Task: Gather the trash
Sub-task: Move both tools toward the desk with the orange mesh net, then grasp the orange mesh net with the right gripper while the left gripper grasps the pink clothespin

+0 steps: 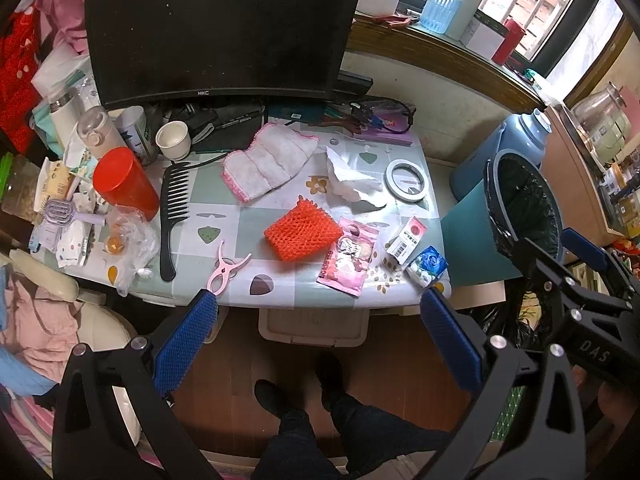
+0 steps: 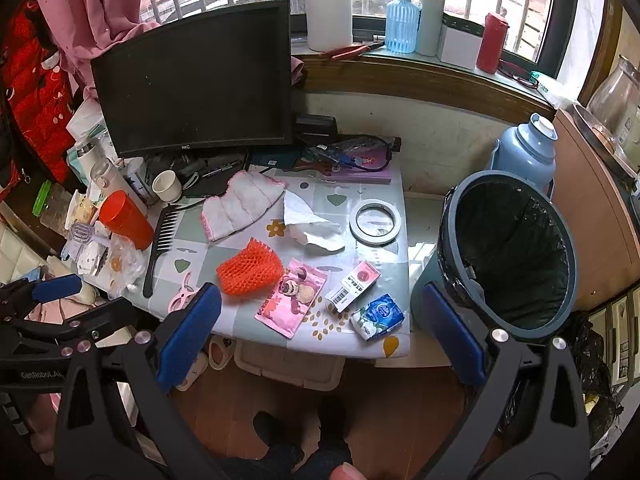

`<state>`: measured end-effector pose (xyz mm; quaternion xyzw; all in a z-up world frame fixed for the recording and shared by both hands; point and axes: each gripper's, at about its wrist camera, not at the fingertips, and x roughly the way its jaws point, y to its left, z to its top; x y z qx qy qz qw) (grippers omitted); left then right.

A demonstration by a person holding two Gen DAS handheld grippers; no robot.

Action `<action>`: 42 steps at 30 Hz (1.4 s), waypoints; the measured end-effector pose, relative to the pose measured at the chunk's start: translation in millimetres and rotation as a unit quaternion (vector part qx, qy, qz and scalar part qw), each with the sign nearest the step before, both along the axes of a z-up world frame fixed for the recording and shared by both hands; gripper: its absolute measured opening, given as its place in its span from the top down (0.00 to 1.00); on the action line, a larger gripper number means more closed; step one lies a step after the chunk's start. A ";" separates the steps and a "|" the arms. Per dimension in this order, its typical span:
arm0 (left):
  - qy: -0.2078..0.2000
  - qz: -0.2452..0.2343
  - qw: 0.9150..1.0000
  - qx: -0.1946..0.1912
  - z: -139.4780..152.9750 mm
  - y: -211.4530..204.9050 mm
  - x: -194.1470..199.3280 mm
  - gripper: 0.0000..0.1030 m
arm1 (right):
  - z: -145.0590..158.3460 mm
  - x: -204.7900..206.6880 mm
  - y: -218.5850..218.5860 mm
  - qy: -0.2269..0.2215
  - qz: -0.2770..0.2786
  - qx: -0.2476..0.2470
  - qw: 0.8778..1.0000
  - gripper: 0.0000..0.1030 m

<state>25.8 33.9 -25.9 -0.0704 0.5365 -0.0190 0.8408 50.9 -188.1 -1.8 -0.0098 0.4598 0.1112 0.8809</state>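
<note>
Trash pickup looks not yet begun.
Both claws, left claw [image 1: 318, 336] and right claw [image 2: 322, 330], are wide and hold nothing; the crumpled white tissue [image 2: 310, 222] and pink snack wrapper [image 2: 290, 298] lie on the surface [image 2: 248, 322], beside the blue bin with a black liner [image 2: 508, 254].

Table [image 2: 362, 344] front edge open to approach; bin [image 2: 508, 256] mouth clear at right; monitor [image 2: 196, 80] blocks rear.

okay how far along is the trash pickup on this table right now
Barely begun, it seems. Done: nothing visible; what shows of the lined bin beside the table looks empty. In hand: nothing; the left tongs and right tongs are both open, held short of the table. Left: the crumpled tissue, orange foam net, pink wrapper, white box and blue packet.
</note>
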 end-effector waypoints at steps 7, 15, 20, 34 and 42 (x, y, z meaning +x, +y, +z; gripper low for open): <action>0.005 0.004 1.000 -0.004 -2.3 3.9 3.2 0.04 | -1.6 4.4 6.7 0.009 0.003 0.019 1.000 0.04; 0.010 0.005 1.000 -0.023 -11.5 36.5 -1.1 0.04 | -2.2 -4.4 26.8 0.012 0.026 0.035 0.999 0.04; 0.015 0.009 0.999 -0.041 -17.7 55.5 -4.9 0.04 | -5.1 -10.5 42.9 0.020 0.045 0.053 0.997 0.04; 0.024 -0.015 0.997 -0.070 -45.3 108.4 -16.1 0.04 | -30.3 -24.6 93.0 0.059 0.043 0.084 0.994 0.04; 0.045 -0.002 0.995 -0.087 -87.8 151.8 -18.0 0.04 | -74.1 -14.5 103.4 0.144 -0.015 0.123 0.982 0.04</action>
